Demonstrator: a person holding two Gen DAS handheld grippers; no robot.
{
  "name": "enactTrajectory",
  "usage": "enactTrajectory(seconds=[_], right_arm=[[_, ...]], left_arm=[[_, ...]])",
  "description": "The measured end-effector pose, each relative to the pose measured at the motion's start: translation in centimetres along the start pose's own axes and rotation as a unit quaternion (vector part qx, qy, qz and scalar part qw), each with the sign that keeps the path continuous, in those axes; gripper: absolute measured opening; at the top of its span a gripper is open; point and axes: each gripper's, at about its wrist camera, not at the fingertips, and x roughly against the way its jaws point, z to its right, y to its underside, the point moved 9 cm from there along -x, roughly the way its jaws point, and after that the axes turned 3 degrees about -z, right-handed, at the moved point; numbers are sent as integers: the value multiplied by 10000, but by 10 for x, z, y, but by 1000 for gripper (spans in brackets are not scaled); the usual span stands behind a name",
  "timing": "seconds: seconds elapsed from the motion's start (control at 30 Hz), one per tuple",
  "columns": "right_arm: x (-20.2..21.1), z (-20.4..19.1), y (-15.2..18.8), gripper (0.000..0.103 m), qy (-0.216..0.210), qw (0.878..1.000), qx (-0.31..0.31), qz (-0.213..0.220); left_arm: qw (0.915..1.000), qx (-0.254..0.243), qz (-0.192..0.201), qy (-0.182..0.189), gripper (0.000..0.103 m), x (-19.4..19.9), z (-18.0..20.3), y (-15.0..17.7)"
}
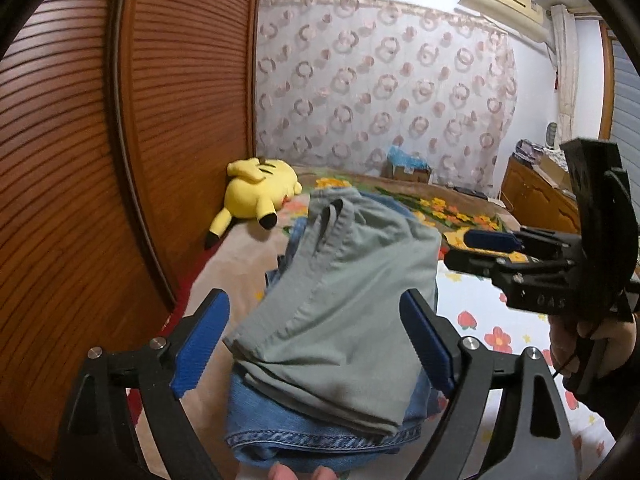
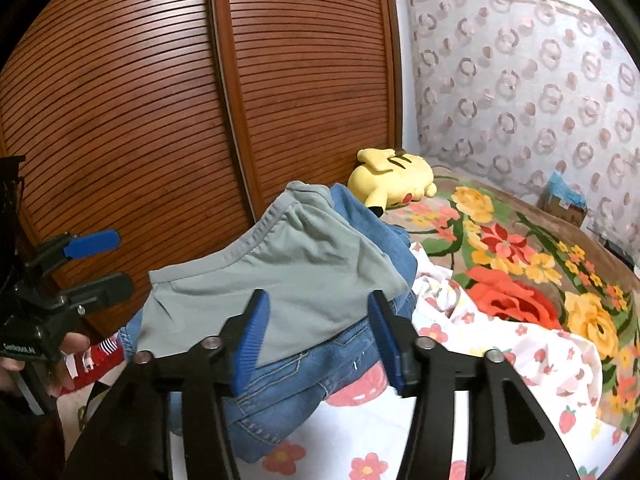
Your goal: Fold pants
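Left hand-held gripper [image 1: 314, 344] angled downward, jaws wide apart, clear of folded grey pants [image 1: 340, 280]; right hand-held gripper [image 2: 316, 340] likewise open.

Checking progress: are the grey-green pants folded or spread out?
Folded: the grey-green pants lie as a compact layered bundle atop folded blue jeans.

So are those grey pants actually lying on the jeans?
Touching. In the right wrist view the folded grey pants rest directly on the blue jeans, with no gap along their lower edge.
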Motion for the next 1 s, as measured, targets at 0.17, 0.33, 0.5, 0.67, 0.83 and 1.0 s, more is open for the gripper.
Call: enactTrajectory(seconds=[0.17, 0.33, 0.5, 0.67, 0.83, 1.0], right_arm=[[8, -2, 9, 59, 107, 9999, -108, -9], [14, -9, 18, 59, 194, 9997, -110, -54], [21, -14, 27, 59, 201, 9996, -178, -88], [29, -18, 37, 59, 281, 9992, -252, -96], [42, -24, 45, 59, 424, 9985, -339, -65], [64, -35, 62, 59, 520, 9976, -453, -8]], left_arm=[[10000, -22, 64, -73, 87, 4, 1, -1], [9999, 69, -21, -94, 87, 8, 5, 9], [10000, 52, -14, -61, 87, 15, 9, 15], [10000, 21, -17, -9, 87, 22, 13, 25], [9999, 38, -68, 66, 87, 28, 18, 36], [9997, -75, -131, 169, 87, 40, 29, 49]])
